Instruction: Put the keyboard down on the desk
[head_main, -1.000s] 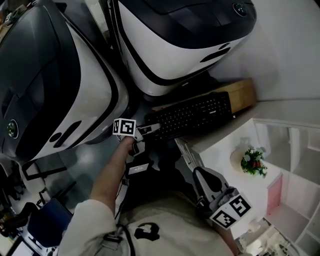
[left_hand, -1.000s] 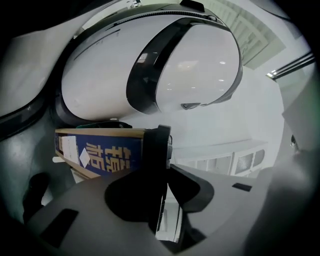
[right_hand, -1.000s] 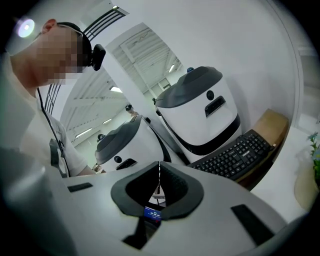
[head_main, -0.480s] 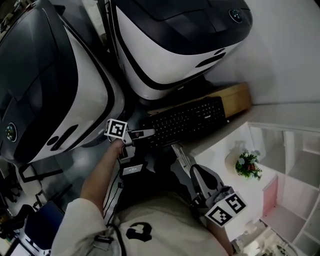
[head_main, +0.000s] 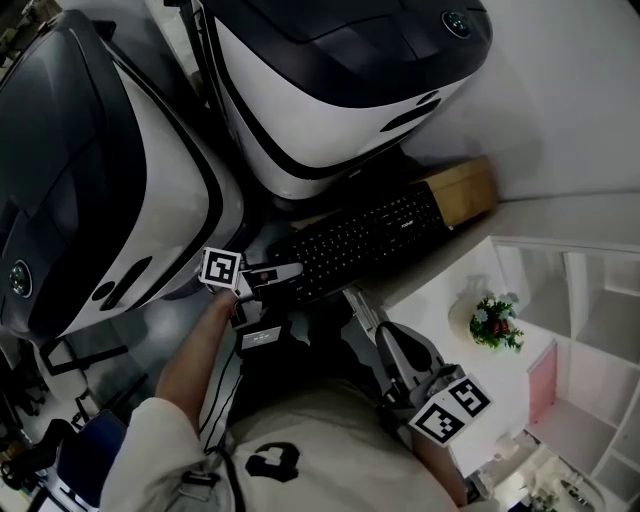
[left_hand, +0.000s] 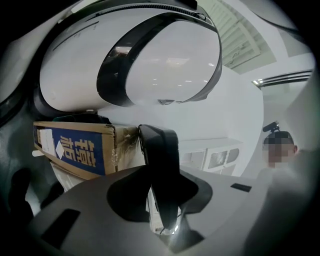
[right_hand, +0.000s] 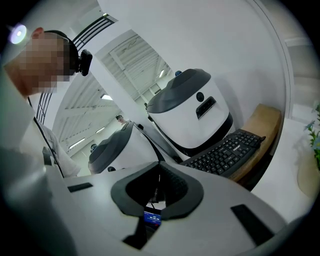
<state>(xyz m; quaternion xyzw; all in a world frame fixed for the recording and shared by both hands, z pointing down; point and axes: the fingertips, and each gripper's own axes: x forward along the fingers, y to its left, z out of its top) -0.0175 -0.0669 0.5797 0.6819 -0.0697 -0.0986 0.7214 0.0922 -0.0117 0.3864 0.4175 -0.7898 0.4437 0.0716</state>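
Two grippers are in view, and only your left one has anything in it. Your left gripper (head_main: 283, 272) reaches out level to the left end of the black keyboard (head_main: 365, 238). Its jaws have just been closing, and they now stand partly closed with that end clamped between them. In the left gripper view the keyboard shows end-on as a dark slab filling the gap.

From there the keyboard runs away to the right in the head view. Its far end lies against a tan cardboard box (head_main: 460, 190), which carries a blue label on the side your left gripper view faces. Whether the gripped end touches anything beneath it, you cannot tell from these views.

Your right gripper (head_main: 365, 310) sits low, close to your body and apart from the keyboard. It points down and forward toward the keyboard, and its jaws are pressed together with nothing between them.

Behind the keyboard stand two large white-and-black pod-shaped machines (head_main: 330, 90). To its right is a white top (head_main: 440, 285) bearing a small potted plant (head_main: 492, 322).
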